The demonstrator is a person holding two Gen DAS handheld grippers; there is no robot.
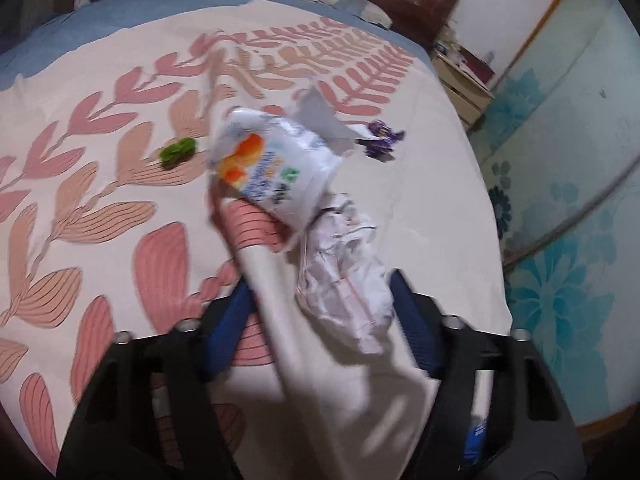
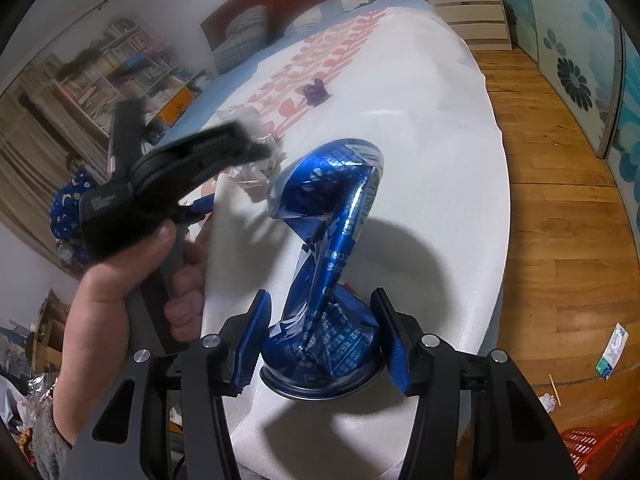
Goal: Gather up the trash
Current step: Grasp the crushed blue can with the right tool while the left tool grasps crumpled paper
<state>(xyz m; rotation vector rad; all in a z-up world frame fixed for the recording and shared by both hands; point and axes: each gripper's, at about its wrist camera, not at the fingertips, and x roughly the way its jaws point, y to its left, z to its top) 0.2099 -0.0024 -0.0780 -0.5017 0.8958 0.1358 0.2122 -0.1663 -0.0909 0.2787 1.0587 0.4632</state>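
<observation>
In the left wrist view my left gripper (image 1: 320, 300) has its blue fingers (image 1: 408, 312) around a fold of the bedsheet (image 1: 272, 280) and crumpled white paper (image 1: 344, 280); the image is blurred. A white snack wrapper with orange print (image 1: 272, 164) lies just beyond. A green wad (image 1: 178, 152) and a purple wrapper (image 1: 382, 136) lie farther on the bed. In the right wrist view my right gripper (image 2: 324, 332) is shut on a crushed blue can (image 2: 328, 248). The left gripper (image 2: 208, 148), held by a hand (image 2: 120, 280), is over the crumpled paper (image 2: 264, 160).
The bed (image 2: 440, 160) has a white sheet with pink leaf print. A wooden floor (image 2: 560, 200) lies to the right with small litter (image 2: 612, 352) and an orange basket (image 2: 600, 448). A nightstand (image 2: 468, 12), headboard and bookshelves (image 2: 120, 68) stand behind.
</observation>
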